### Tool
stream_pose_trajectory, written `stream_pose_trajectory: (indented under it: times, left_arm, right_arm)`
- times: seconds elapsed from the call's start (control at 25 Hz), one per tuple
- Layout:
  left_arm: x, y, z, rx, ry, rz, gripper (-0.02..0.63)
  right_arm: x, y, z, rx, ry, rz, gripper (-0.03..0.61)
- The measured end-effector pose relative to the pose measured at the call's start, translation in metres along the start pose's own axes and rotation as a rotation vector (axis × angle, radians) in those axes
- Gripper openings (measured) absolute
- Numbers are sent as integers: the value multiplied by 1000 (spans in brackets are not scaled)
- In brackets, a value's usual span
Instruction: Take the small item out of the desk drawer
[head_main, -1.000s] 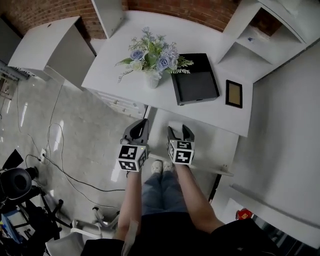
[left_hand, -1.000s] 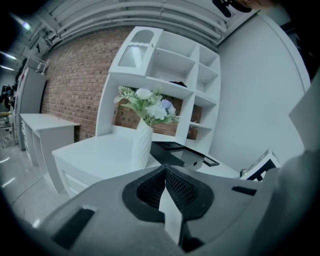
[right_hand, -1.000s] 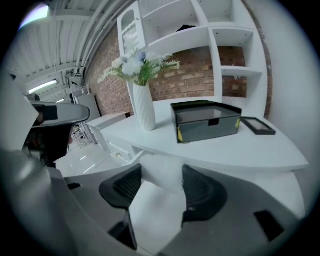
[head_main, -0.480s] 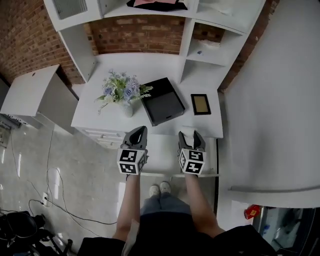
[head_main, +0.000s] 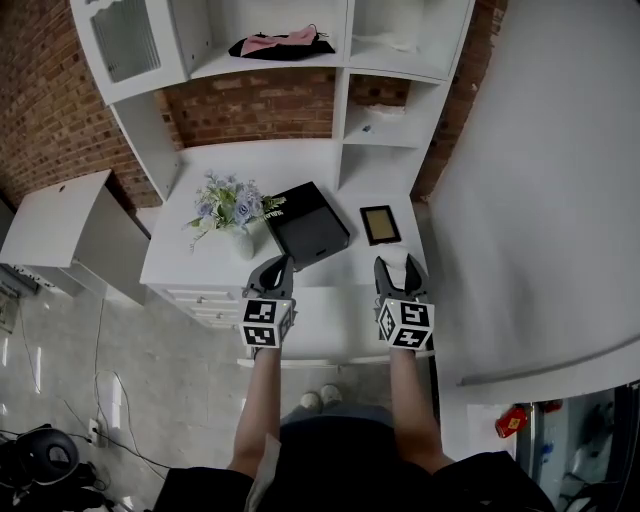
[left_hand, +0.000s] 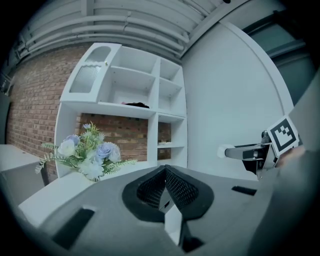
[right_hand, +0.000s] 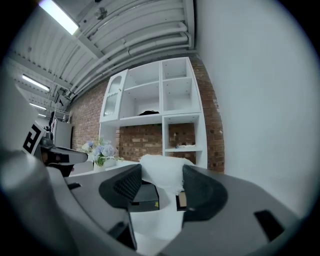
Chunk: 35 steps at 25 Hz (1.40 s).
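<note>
My right gripper (head_main: 398, 263) is shut on a small crumpled white item (head_main: 397, 257) over the front right of the white desk (head_main: 330, 275). In the right gripper view the white item (right_hand: 161, 171) fills the gap between the jaws of the right gripper (right_hand: 162, 186). My left gripper (head_main: 279, 264) hangs over the desk front, shut and empty; its pads (left_hand: 172, 185) meet. Below both grippers a white drawer-like panel (head_main: 330, 335) sticks out from under the desk front; I cannot see inside it.
On the desk stand a vase of blue and white flowers (head_main: 228, 210), a black box (head_main: 306, 225) and a small picture frame (head_main: 379, 224). White shelves (head_main: 300, 70) rise behind. Small drawers (head_main: 205, 300) sit front left, a white wall (head_main: 540, 200) at right.
The head view has tipped up, so the shelves show and the floor has dropped away. Both grippers have spread a little apart; the right one still holds the white item.
</note>
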<state>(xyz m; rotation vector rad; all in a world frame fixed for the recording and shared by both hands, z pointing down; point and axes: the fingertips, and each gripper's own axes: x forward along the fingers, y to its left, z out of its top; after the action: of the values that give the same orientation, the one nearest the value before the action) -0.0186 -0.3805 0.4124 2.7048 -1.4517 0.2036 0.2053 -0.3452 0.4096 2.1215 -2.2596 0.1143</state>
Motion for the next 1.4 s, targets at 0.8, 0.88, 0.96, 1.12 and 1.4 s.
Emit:
stream_pose_trajectory:
  times: [0.8,0.88,0.96,1.12,1.4]
  left_arm:
    - [1,0,1,-1,-5,0,9]
    - [2,0,0,-2,-5,7,9]
    - [3,0,-1,-2,-3,7,9]
    - [6,-4,0,0,-1,-6,9]
    - [8,-5,-1,-7,3,-3,9]
  right_arm:
    - [-2,-7,6,-19,-16,-9,252]
    - [-2,-8,5,-19,-16,-9,252]
    - [-2,-10,5,-19,-16,-9,252]
    - [-1,-12,5,-19,-15,-8,252]
    - [1,-11,4,-25,-11,0,252]
